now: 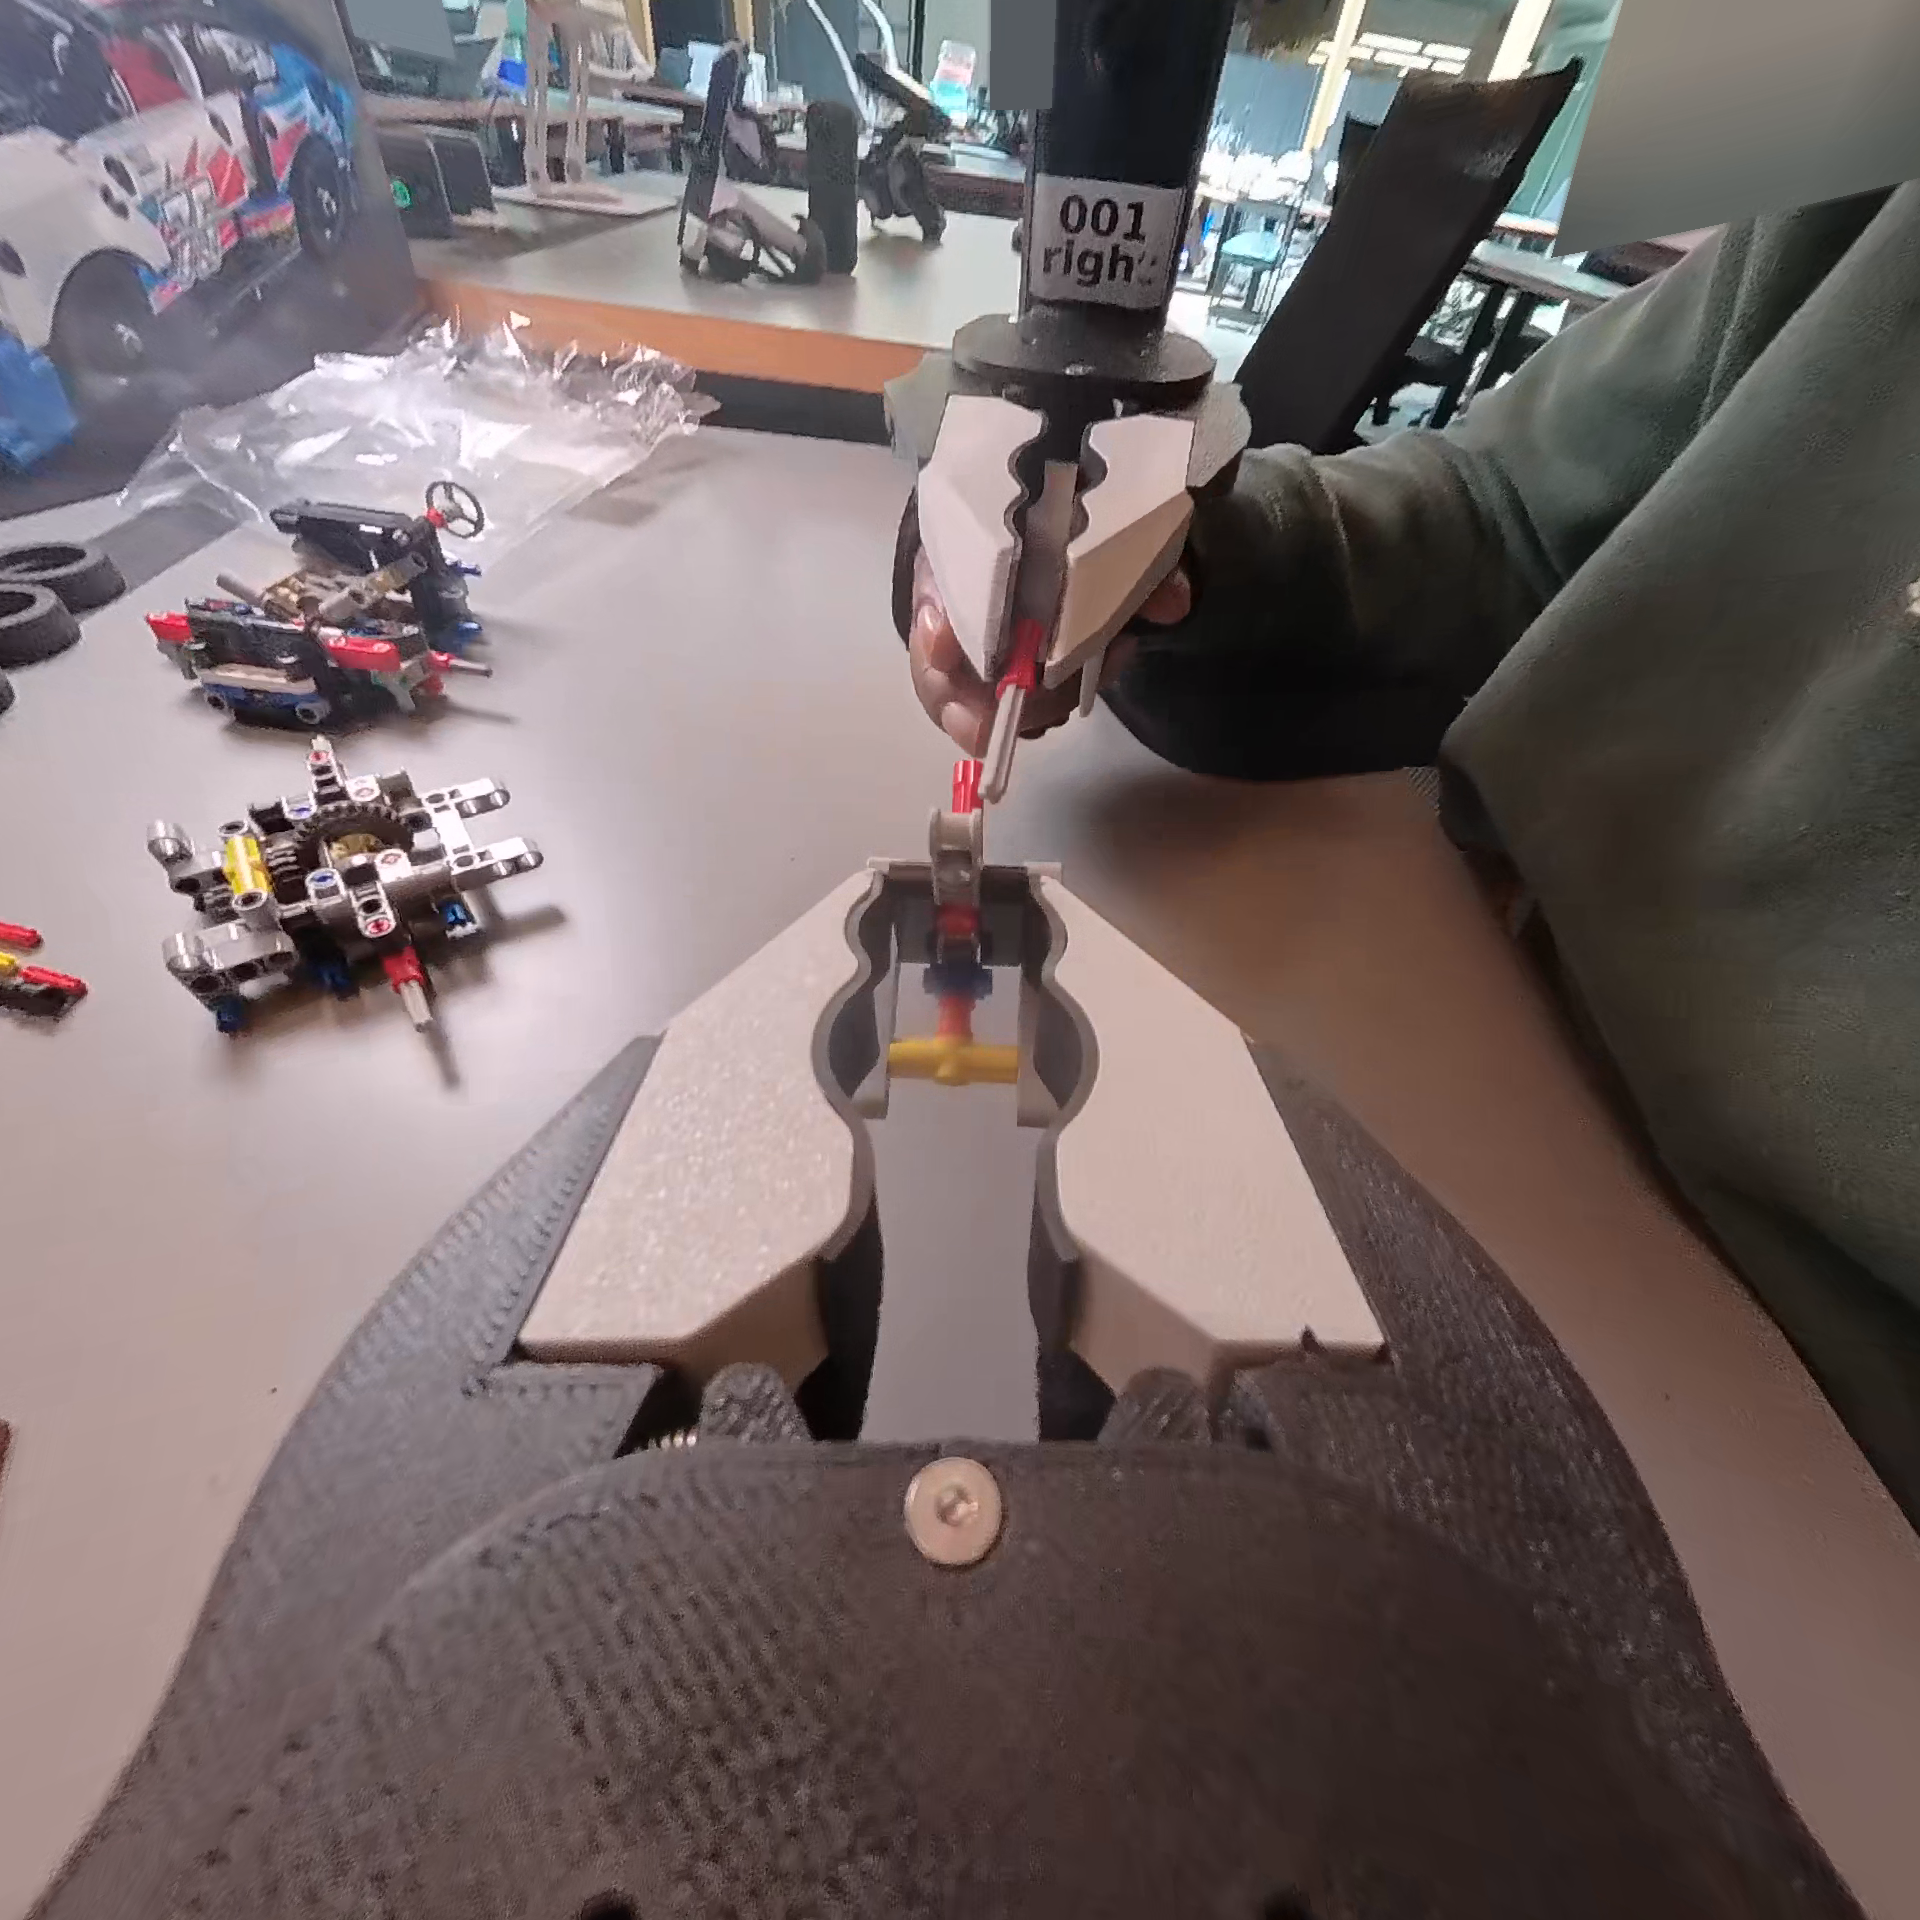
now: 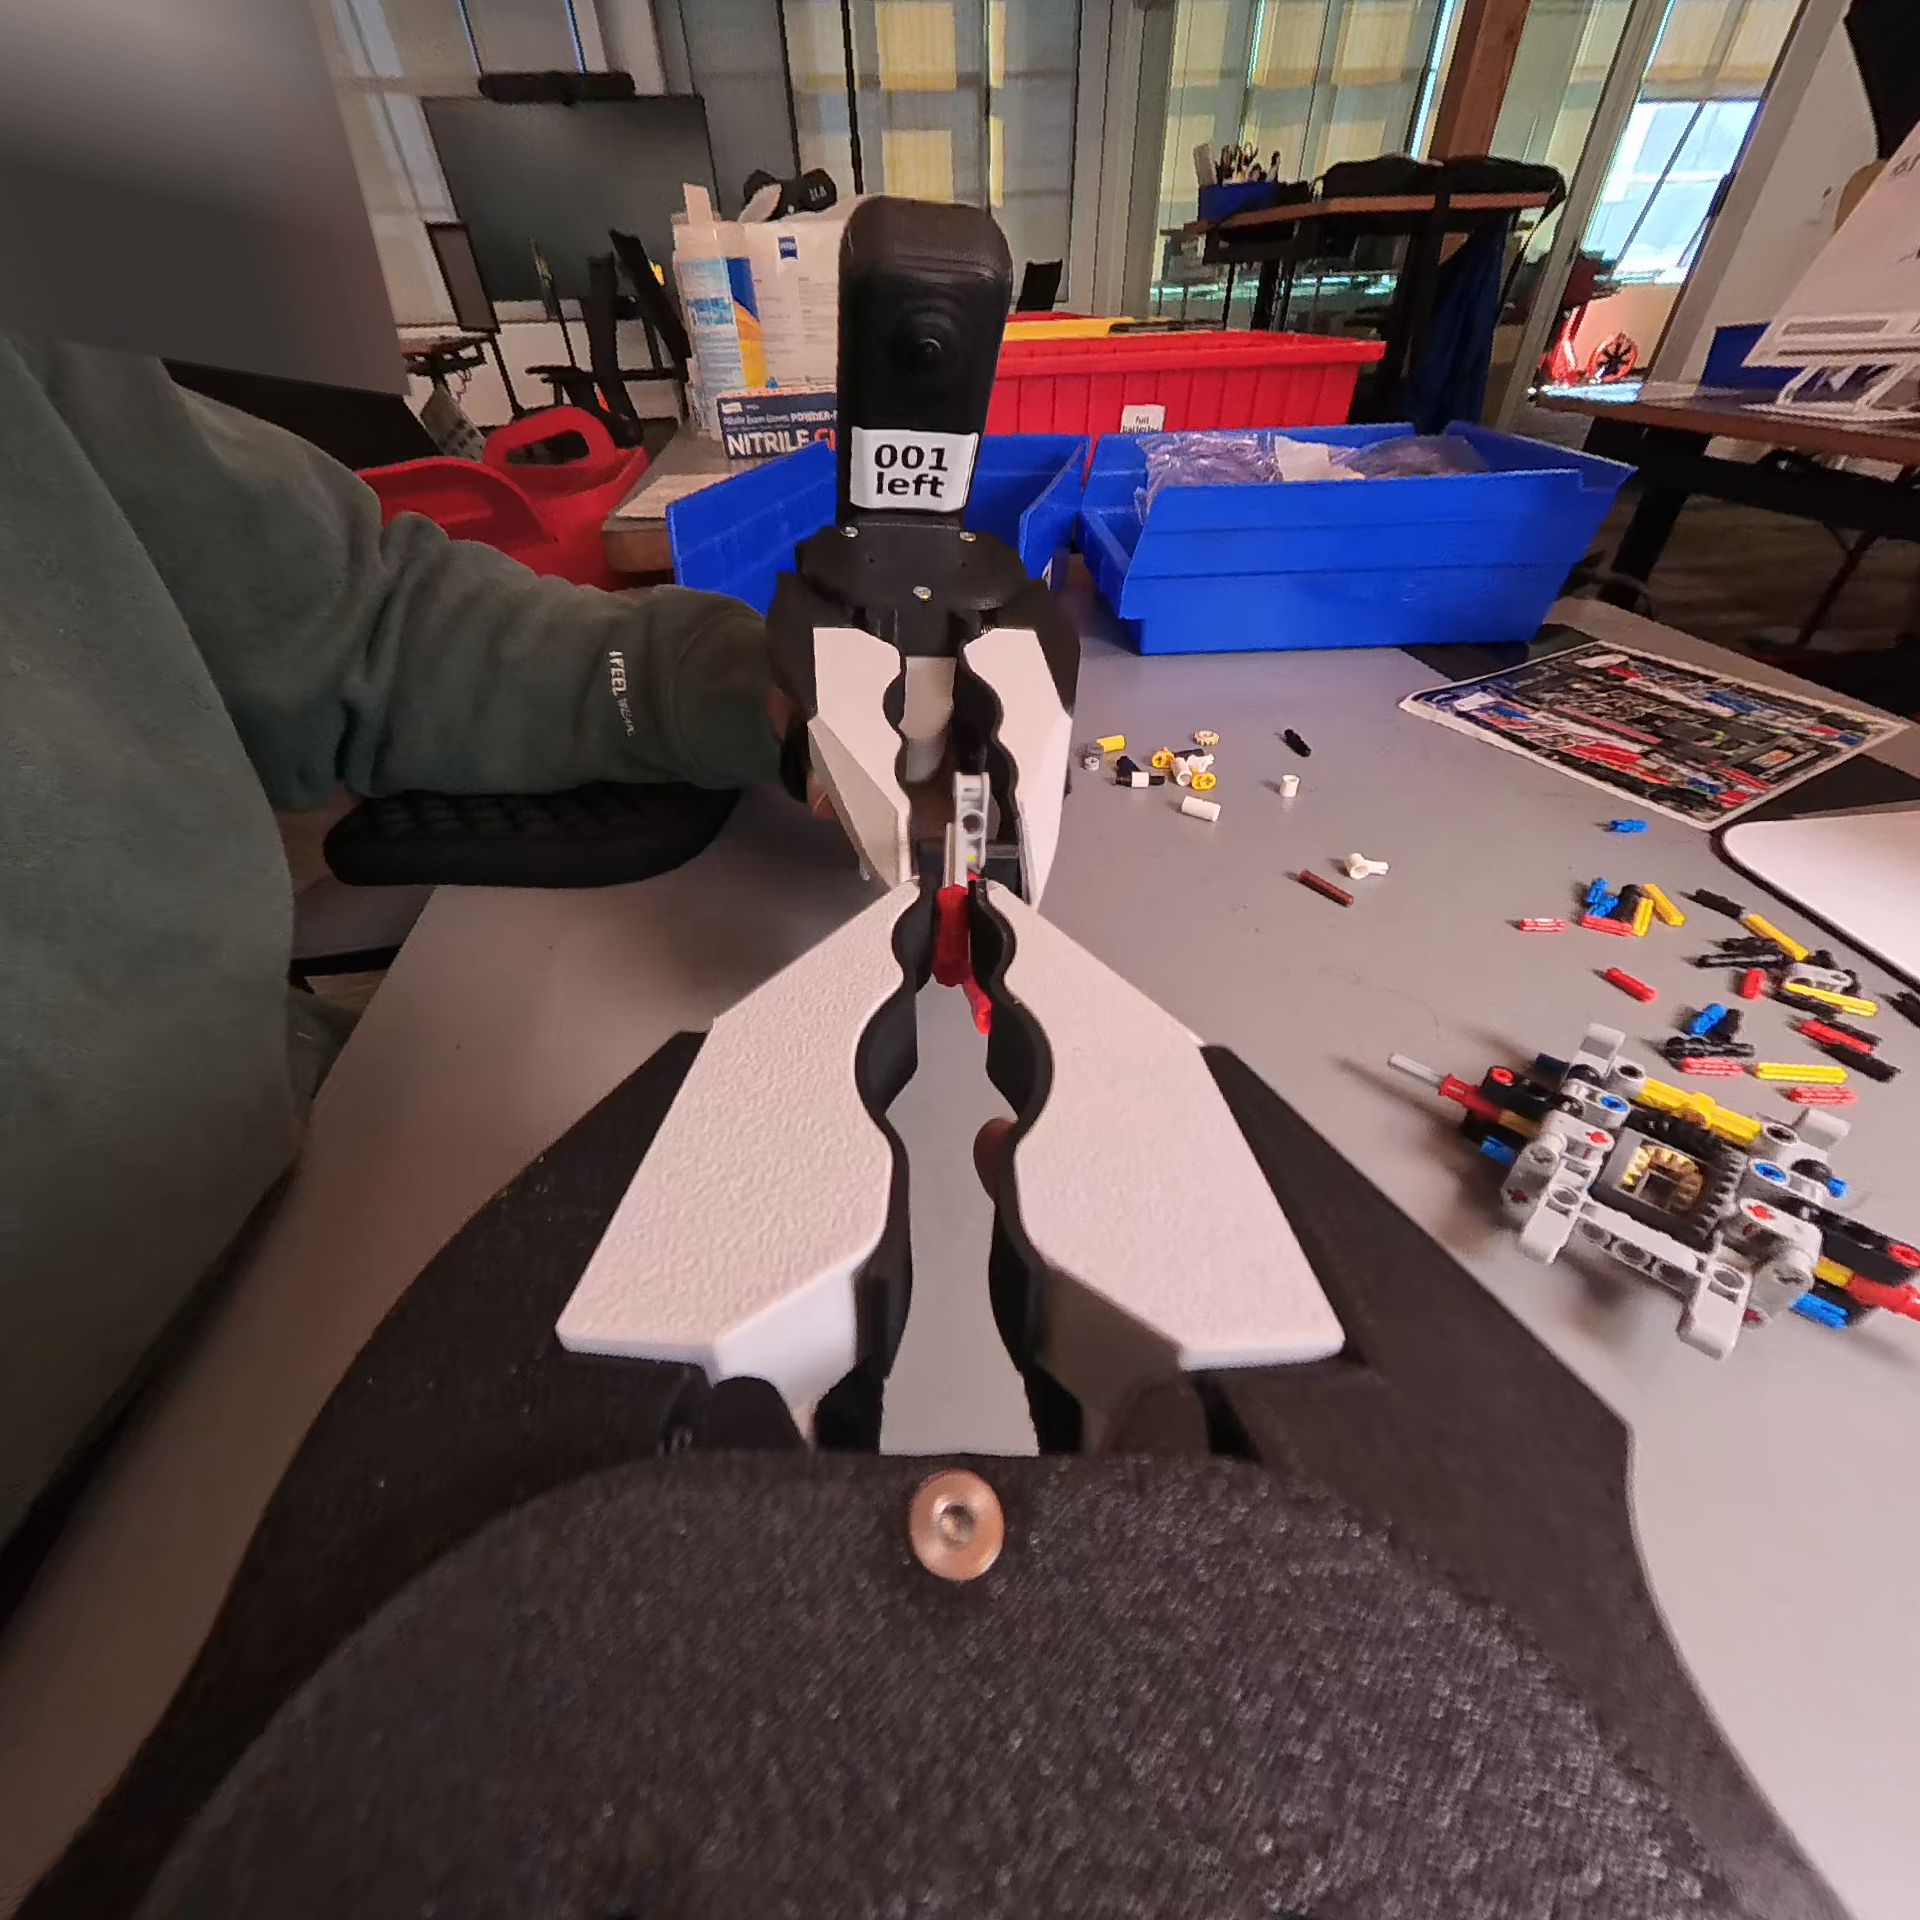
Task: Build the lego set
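Observation:
My left gripper (image 1: 961, 883) is shut on a small brick assembly (image 1: 954, 940): a grey connector (image 1: 956, 842) sticks out past the fingertips, with a red axle, a blue piece and a yellow crosspiece (image 1: 954, 1060) between the pads. It is held above the grey table (image 1: 623, 1039). My right gripper (image 2: 951, 899) is shut on a red pin with a white shaft (image 2: 948, 951). In the left wrist view the right gripper (image 1: 1023, 665) points down, and the pin's white tip (image 1: 1003, 748) sits beside the assembly's red top end. The left gripper (image 2: 961, 831) and grey connector (image 2: 975, 805) also show in the right wrist view.
Two partly built brick assemblies (image 1: 343, 894) (image 1: 322, 623), tyres (image 1: 52, 592) and a clear plastic bag (image 1: 416, 416) lie on the left. Loose pieces (image 2: 1714, 987), another assembly (image 2: 1683, 1174), a booklet (image 2: 1652, 727) and blue bins (image 2: 1330, 540) are on the right. Green sleeves (image 1: 1558, 520) flank both grippers. Left tips to right tips: about 4 cm.

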